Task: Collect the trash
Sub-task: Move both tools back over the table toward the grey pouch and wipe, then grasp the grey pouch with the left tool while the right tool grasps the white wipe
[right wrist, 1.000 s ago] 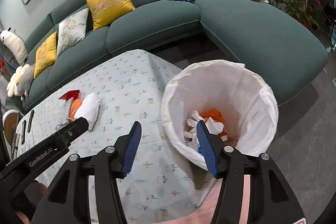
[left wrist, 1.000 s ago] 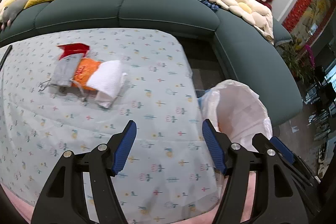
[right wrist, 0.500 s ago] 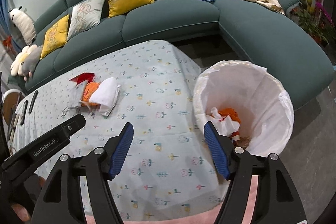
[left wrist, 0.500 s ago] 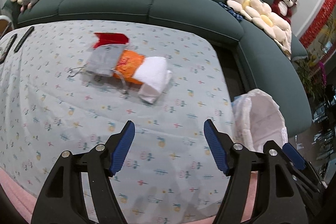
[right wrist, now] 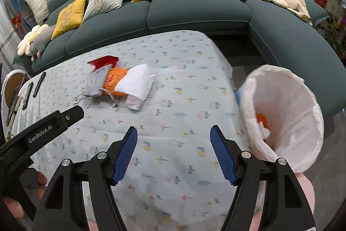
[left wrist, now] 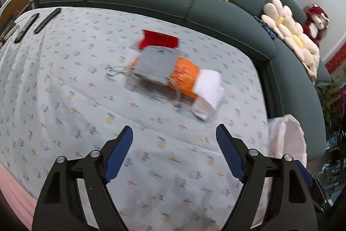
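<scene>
A row of trash lies on the flowered tablecloth: a red packet (left wrist: 160,40), a grey pouch (left wrist: 156,65), an orange wrapper (left wrist: 185,77) and a white tissue (left wrist: 208,88). The same row shows in the right wrist view: red packet (right wrist: 103,61), grey pouch (right wrist: 95,82), orange wrapper (right wrist: 113,81), white tissue (right wrist: 136,83). A white-lined trash bin (right wrist: 283,114) stands off the table's right edge, with orange and white scraps inside. My left gripper (left wrist: 174,154) is open and empty, short of the trash. My right gripper (right wrist: 173,154) is open and empty over the table.
A dark green sofa (right wrist: 194,12) with yellow and grey cushions curves behind and to the right of the table. Black remote controls (left wrist: 46,20) lie at the table's far left. The bin (left wrist: 287,140) shows at the right in the left wrist view.
Both grippers have swung left, away from the bin and toward the row of trash, which now appears larger and closer. Both stay open and empty.
</scene>
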The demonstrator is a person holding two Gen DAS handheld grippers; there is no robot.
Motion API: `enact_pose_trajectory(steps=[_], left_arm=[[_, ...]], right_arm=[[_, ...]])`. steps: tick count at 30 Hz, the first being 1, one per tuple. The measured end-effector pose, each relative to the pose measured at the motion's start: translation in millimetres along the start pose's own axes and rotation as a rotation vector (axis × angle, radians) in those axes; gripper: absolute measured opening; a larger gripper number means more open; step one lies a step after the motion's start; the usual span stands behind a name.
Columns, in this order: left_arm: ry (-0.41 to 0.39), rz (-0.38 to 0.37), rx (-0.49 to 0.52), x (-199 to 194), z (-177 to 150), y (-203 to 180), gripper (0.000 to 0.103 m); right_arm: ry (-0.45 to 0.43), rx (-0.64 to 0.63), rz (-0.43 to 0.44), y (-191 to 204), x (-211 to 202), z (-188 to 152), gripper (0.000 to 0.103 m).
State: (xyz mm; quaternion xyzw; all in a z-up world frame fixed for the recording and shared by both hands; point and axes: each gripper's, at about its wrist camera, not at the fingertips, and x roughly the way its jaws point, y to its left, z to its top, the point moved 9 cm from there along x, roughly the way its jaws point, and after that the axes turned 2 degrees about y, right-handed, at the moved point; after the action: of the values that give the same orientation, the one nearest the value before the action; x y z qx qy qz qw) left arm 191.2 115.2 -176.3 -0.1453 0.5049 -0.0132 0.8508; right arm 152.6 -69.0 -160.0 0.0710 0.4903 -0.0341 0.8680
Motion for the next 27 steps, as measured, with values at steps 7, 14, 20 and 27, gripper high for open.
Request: enact_pose_trajectory(steps=[7,14,20,27], left_arm=[[0.019,0.021,-0.054,23.2,33.9,35.8,0.079],[0.032,0.022,-0.051,55.4,75.5,42.1,0.084],[0.066,0.018,-0.034,93.7,105.9,39.9,0.083],[0.158,-0.003,-0.008,138.0,101.4,34.9,0.061]], right_arm=[[0.035,-0.020,0.026,36.9,34.5,21.8,0.067],[0.074,-0.003,0.039,65.9,79.6,54.4,0.067],[0.096,0.004,0.030,79.2,119.3,78.4,0.067],[0.163,0.059,0.005,68.6,163.4,79.1,0.067]])
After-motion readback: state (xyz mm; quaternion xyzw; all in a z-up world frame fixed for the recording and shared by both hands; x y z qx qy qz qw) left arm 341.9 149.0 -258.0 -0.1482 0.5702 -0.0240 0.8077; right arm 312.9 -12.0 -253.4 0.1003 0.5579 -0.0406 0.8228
